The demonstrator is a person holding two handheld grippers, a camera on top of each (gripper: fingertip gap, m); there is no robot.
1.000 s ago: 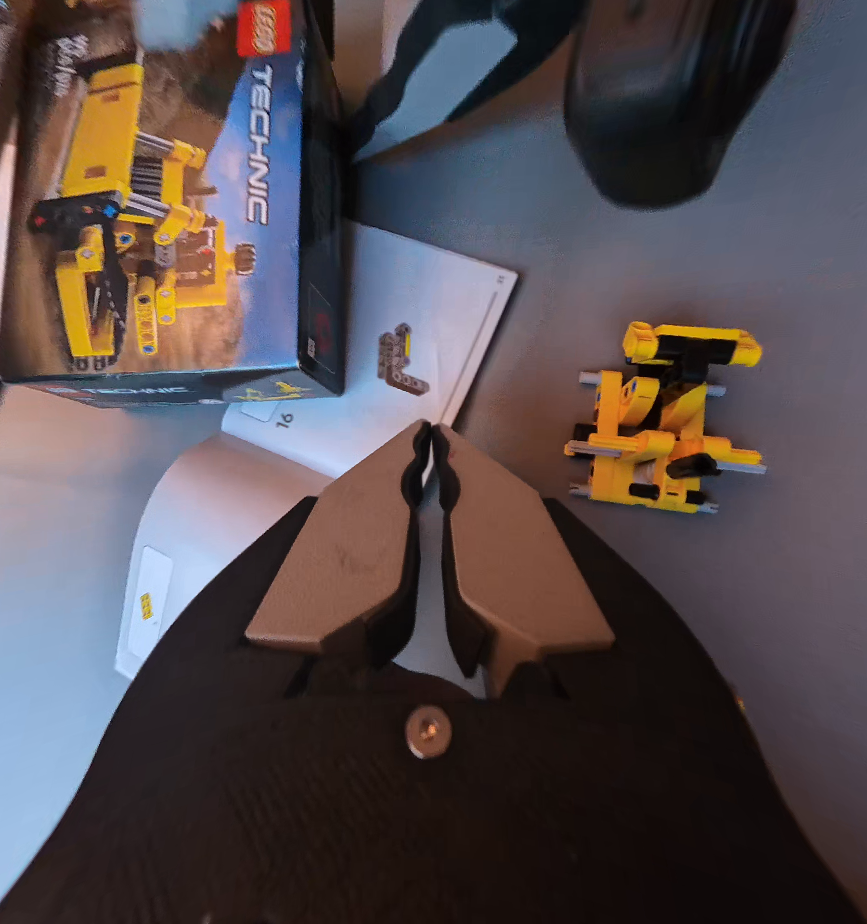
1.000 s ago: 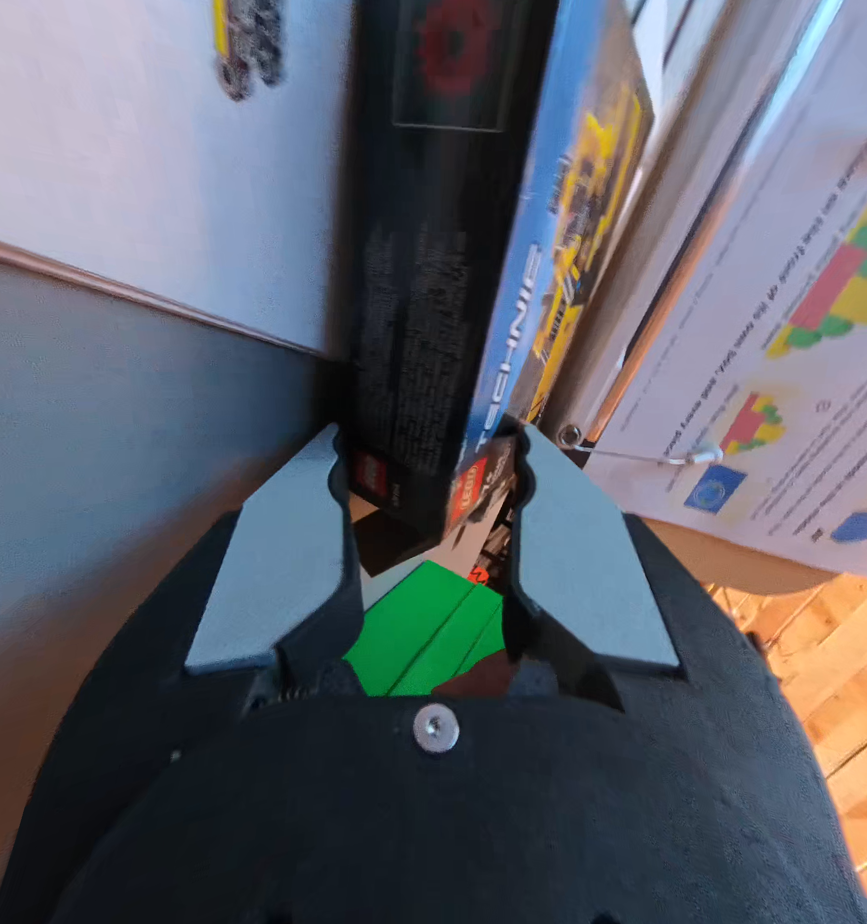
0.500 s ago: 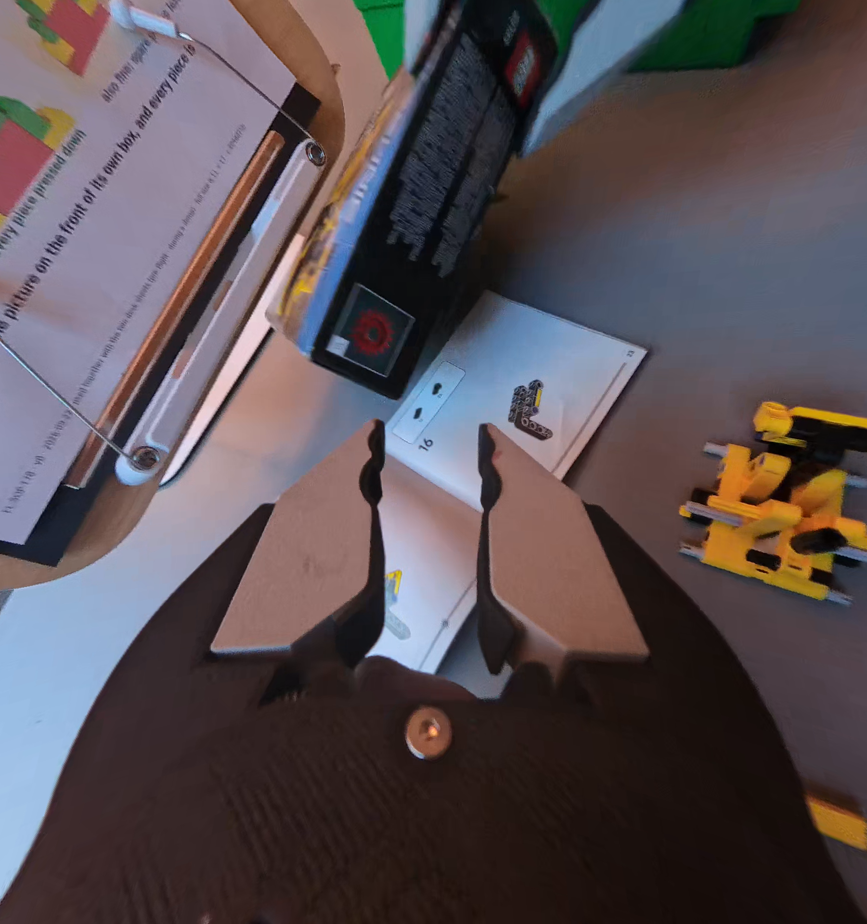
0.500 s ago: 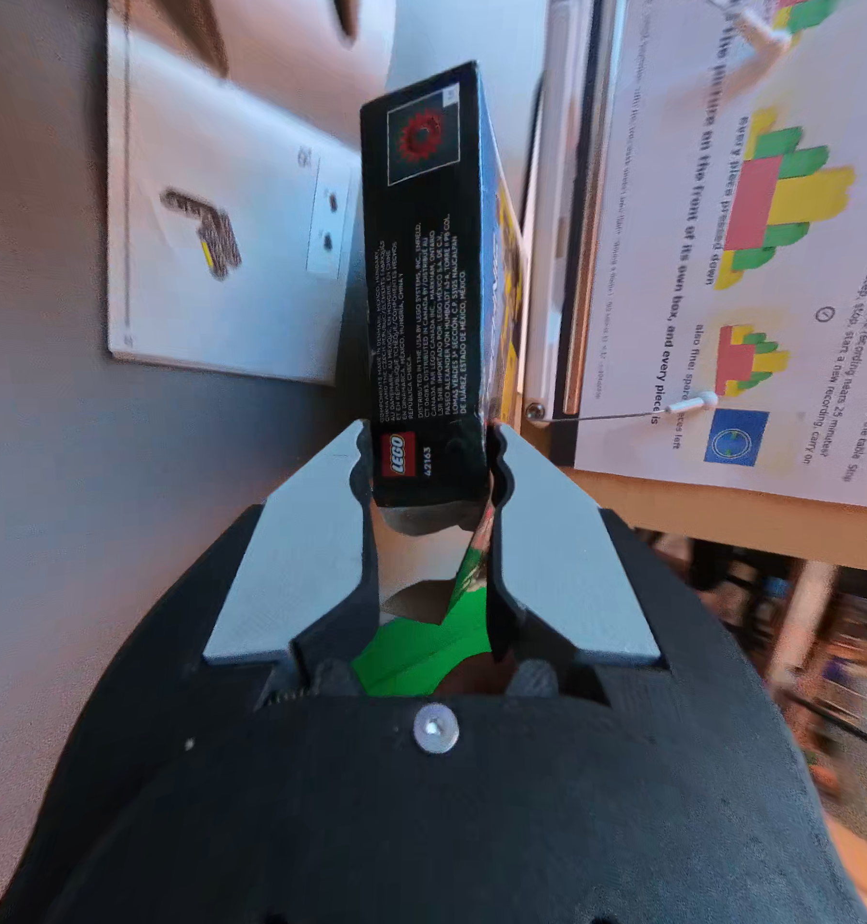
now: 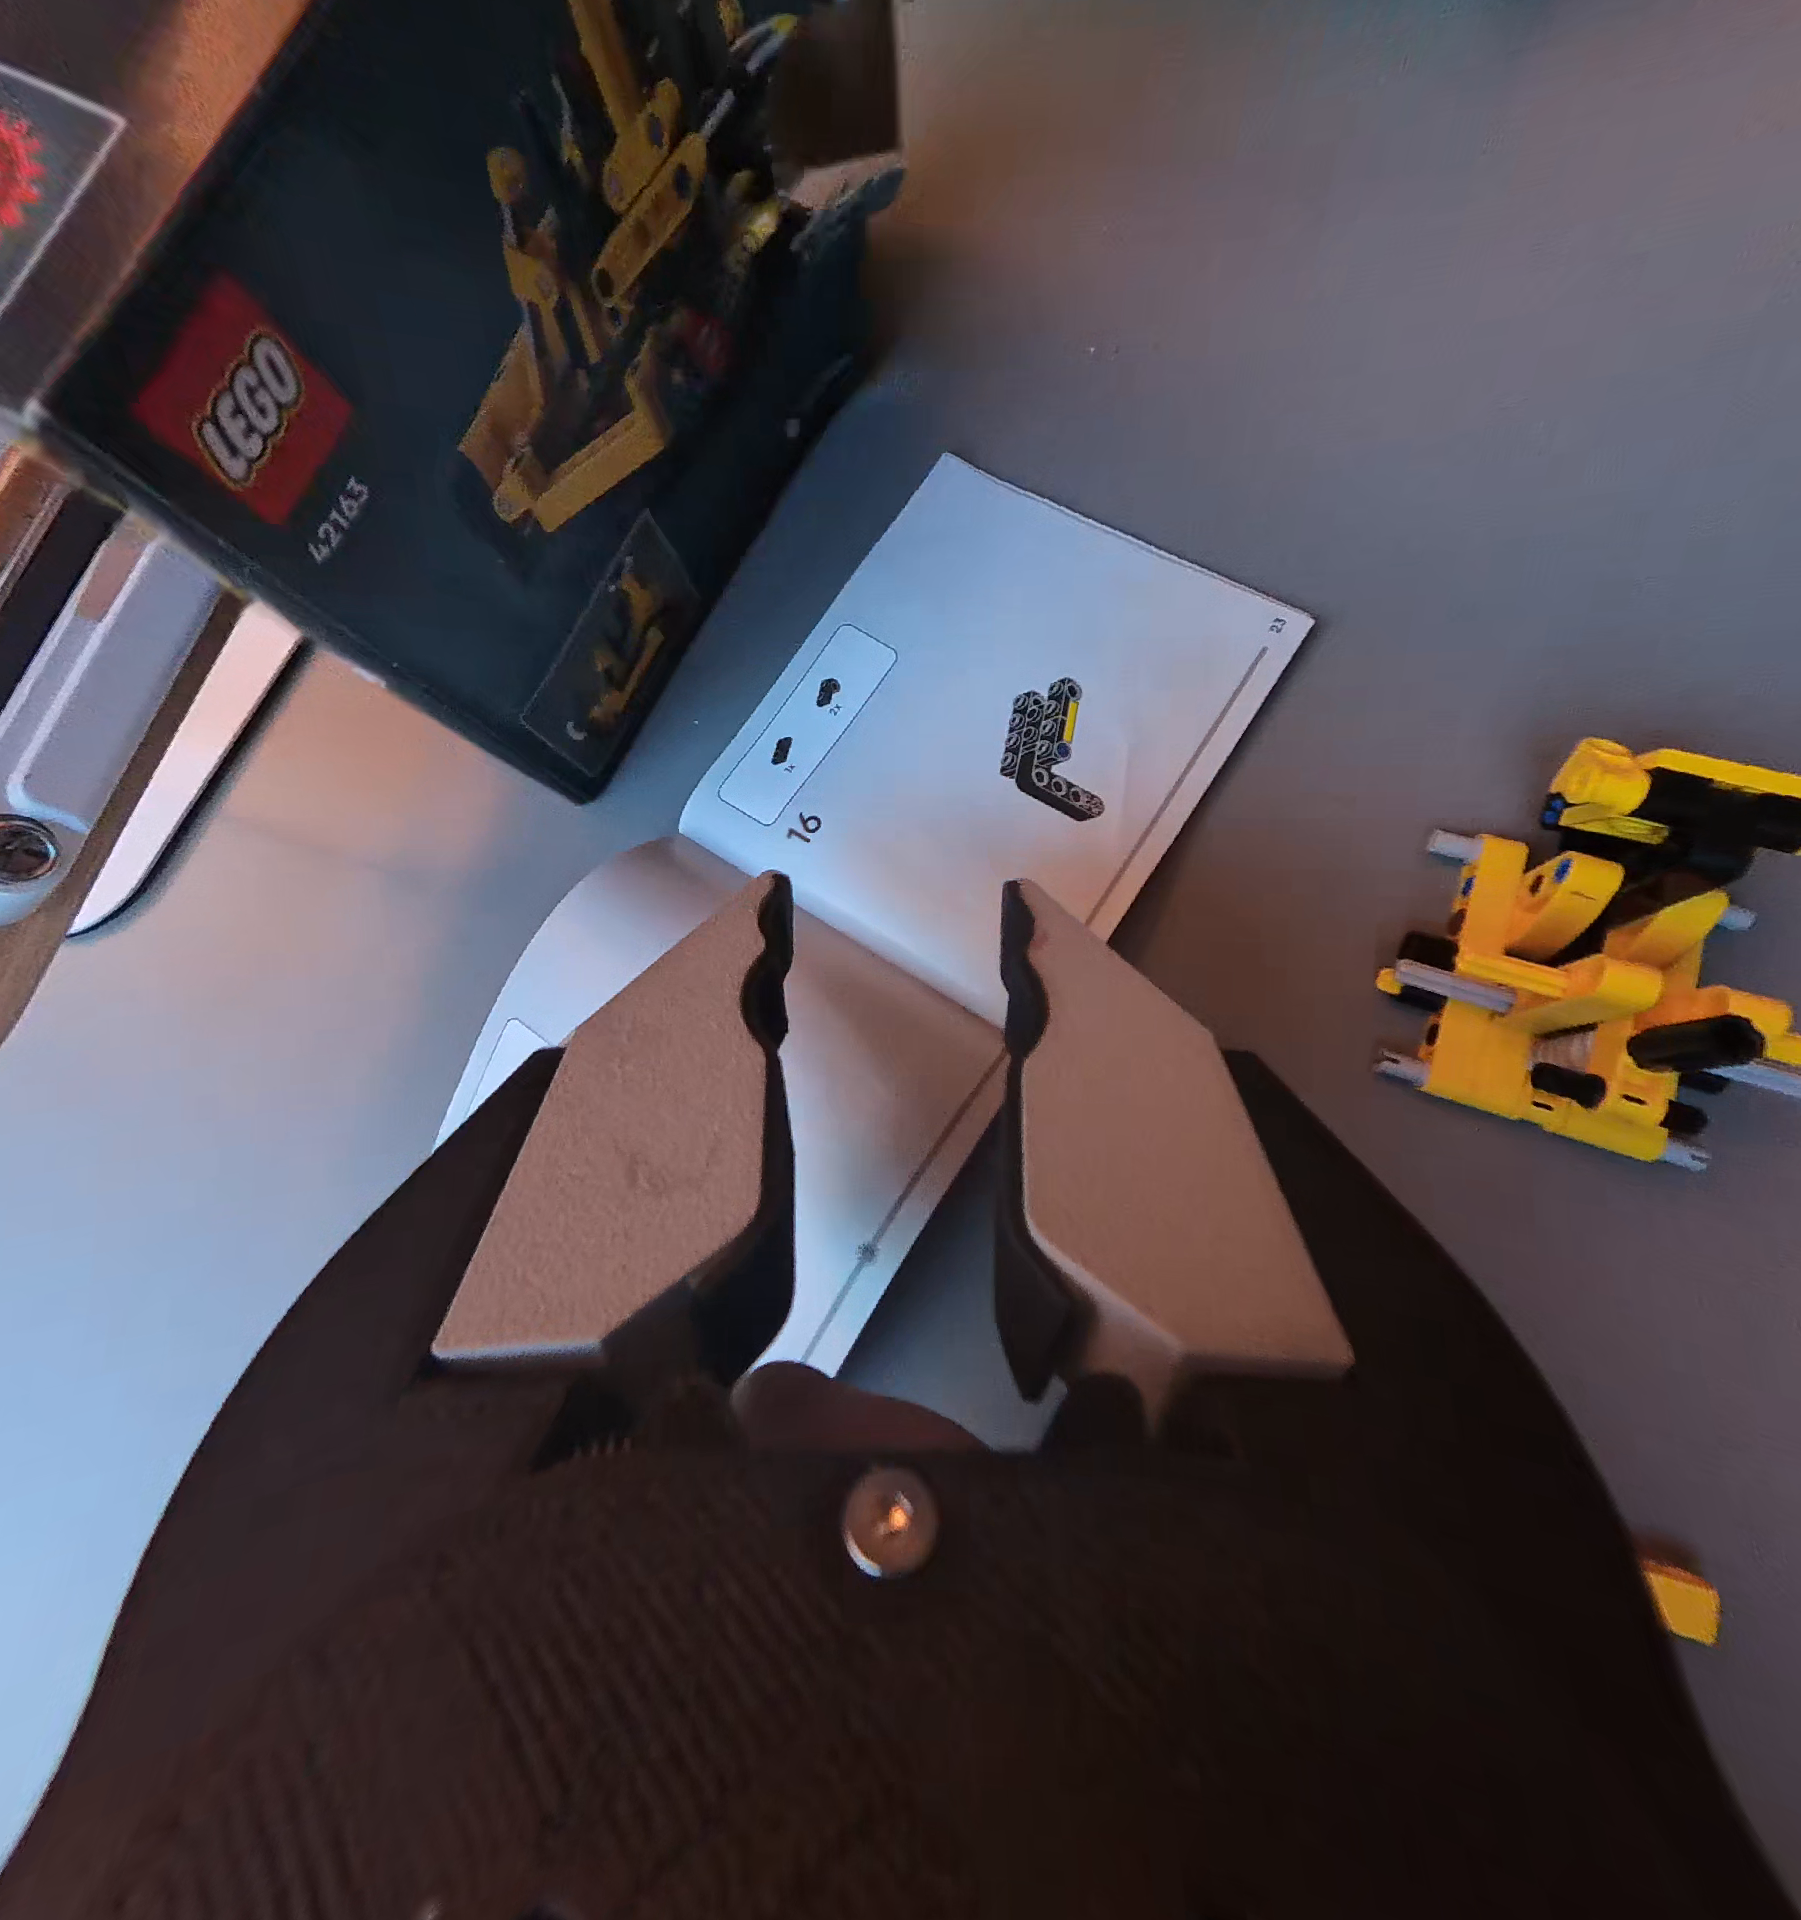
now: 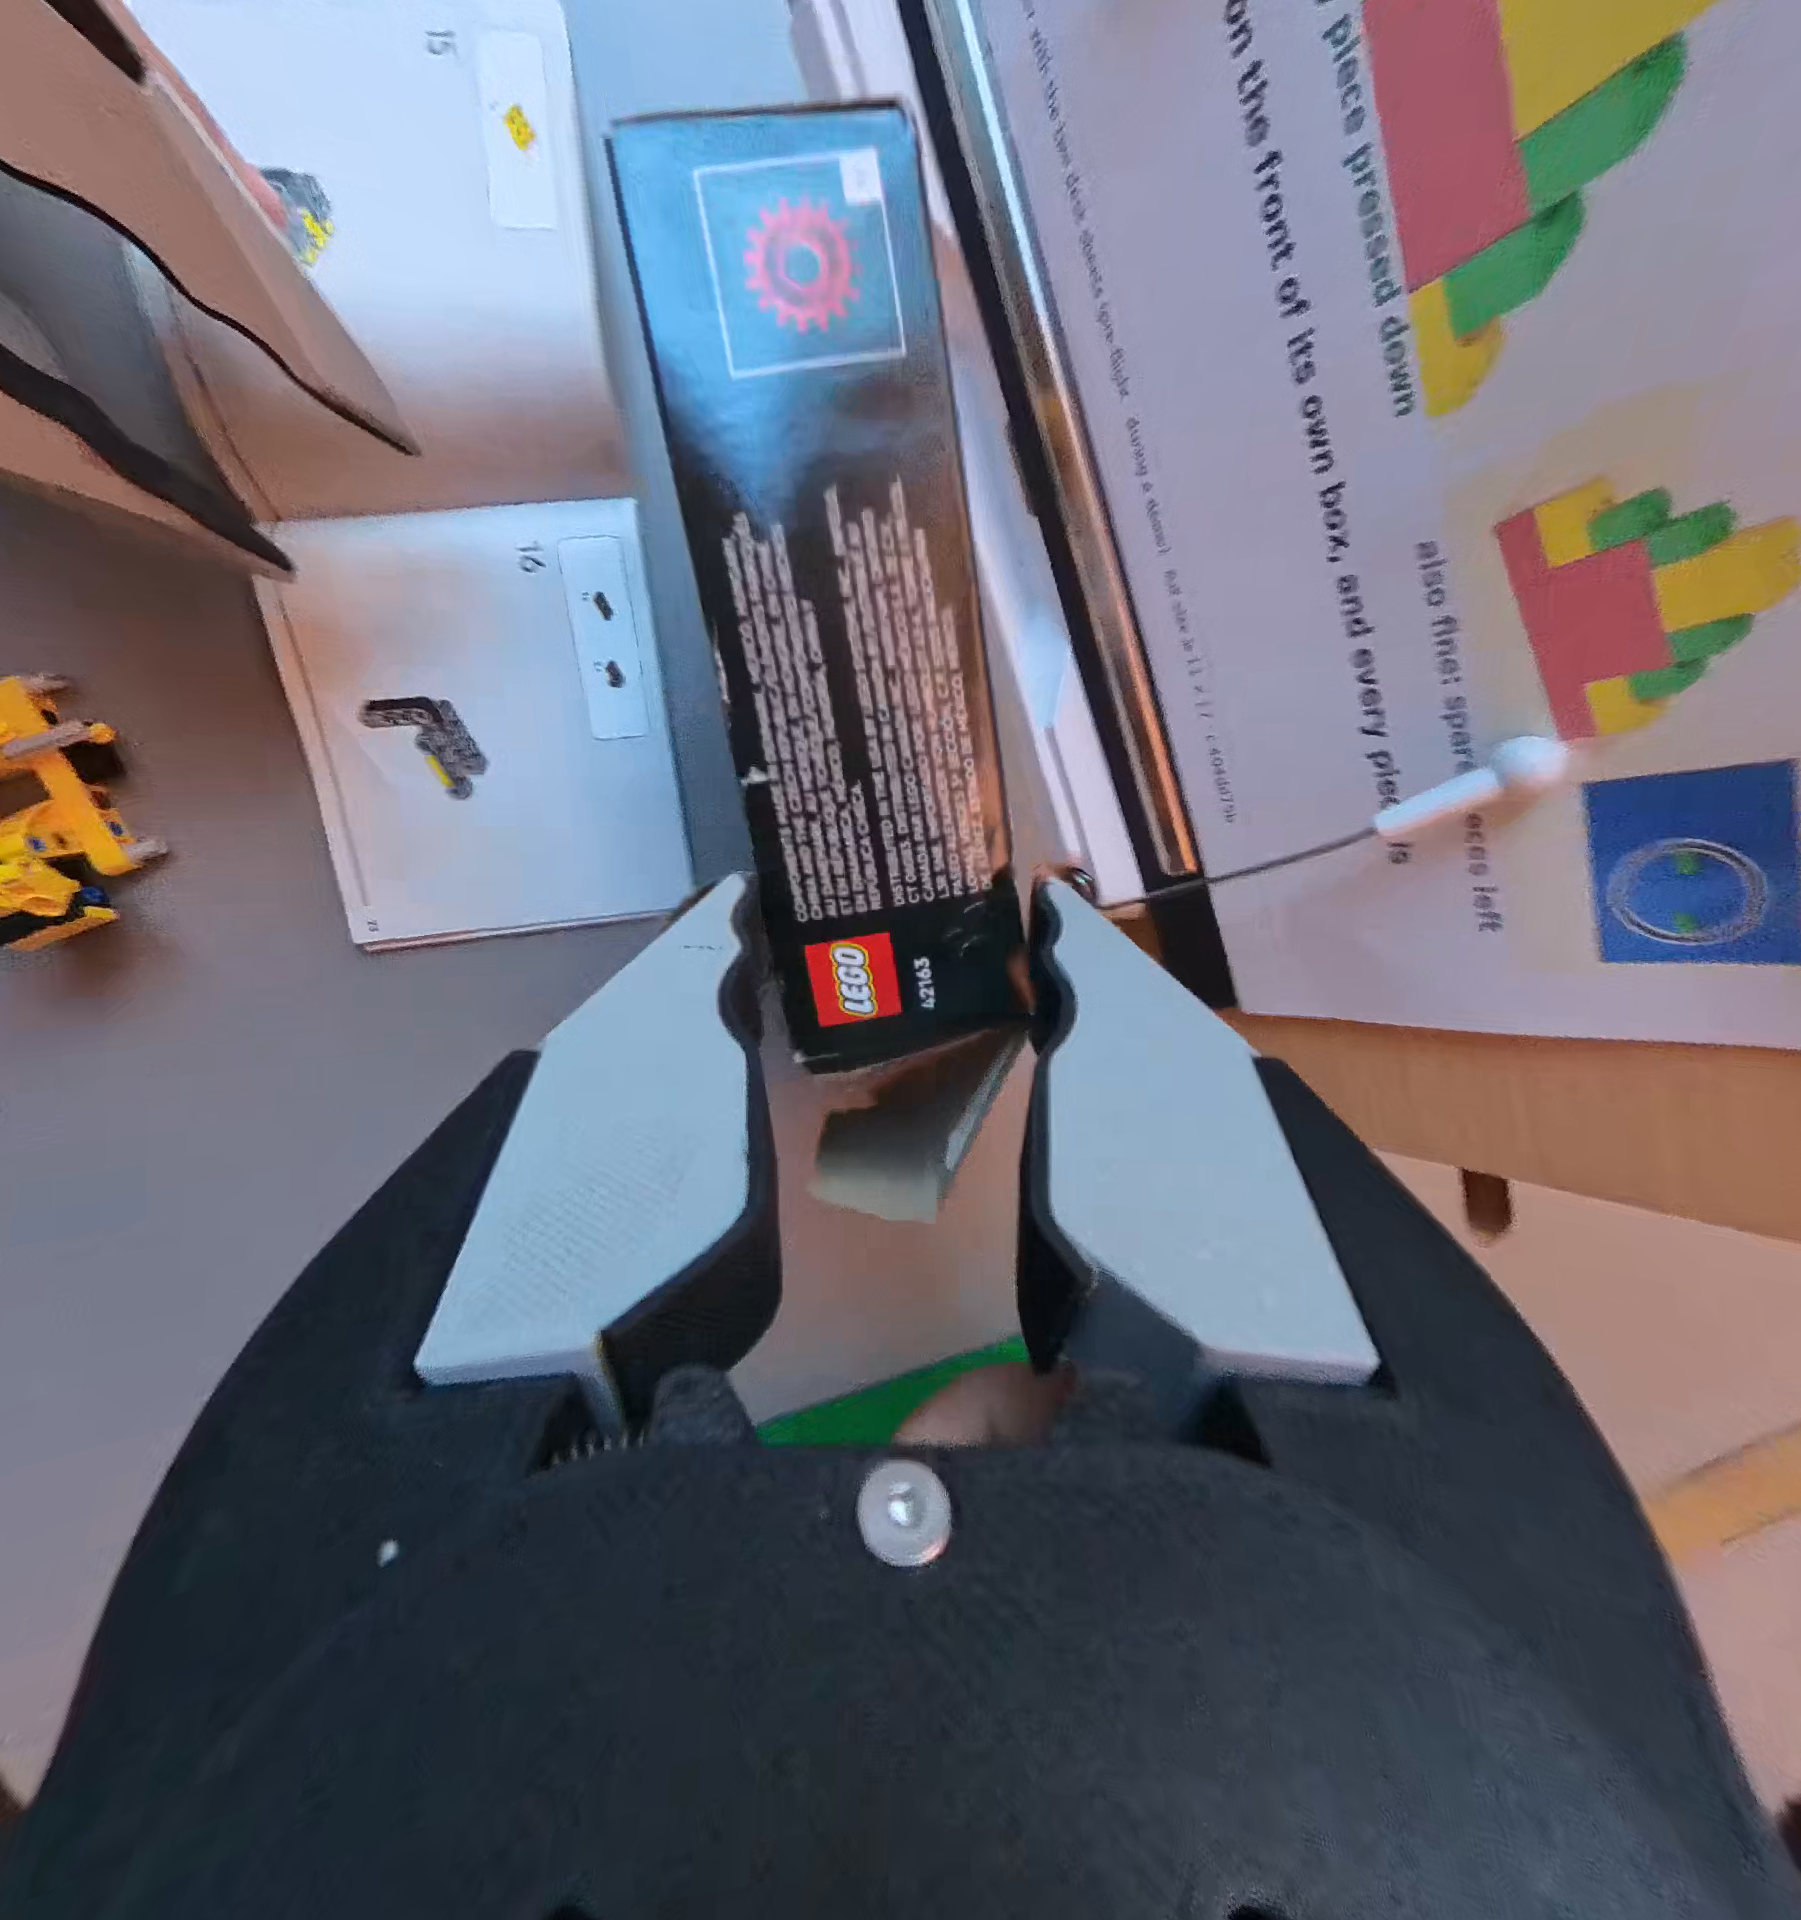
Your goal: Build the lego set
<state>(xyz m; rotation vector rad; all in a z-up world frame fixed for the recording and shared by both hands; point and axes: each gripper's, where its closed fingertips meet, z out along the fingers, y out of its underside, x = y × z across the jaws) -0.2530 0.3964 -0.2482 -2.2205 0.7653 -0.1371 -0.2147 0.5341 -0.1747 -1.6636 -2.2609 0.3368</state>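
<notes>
Left wrist view runs, from left to right, across a dark rectangular cardboard set box (image 5: pixel 387 343), a white open instruction booklet (image 5: pixel 989 727), and a yellow-and-black partly built brick model (image 5: pixel 1602 956), all on a grey matte tabletop (image 5: pixel 1395 312). Taking the booklet as the landmark: the box hangs tilted above its left edge, covering part of the left-hand page, and loose yellow pieces look to be spilling from the box's open far end. I judge it is tipped that way to shake out more parts. The model lies well to the right of the booklet, apart from it, with grey axles sticking out of its sides. A small loose yellow brick (image 5: pixel 1680 1605) lies to the right of the booklet too, nearer the camera than the model.

The left gripper (image 5: pixel 888 899) hovers over the booklet's near edge with its jaws spread and nothing between them, probably waiting to take a piece.

From the right wrist view, the model is left of the booklet, and the box is just right of it. The right gripper (image 6: pixel 888 935) is clamped on the box's near end. Further right stands a white printed sheet (image 6: pixel 1498 520) with coloured brick drawings, held on a wooden board (image 6: pixel 1498 1101).
</notes>
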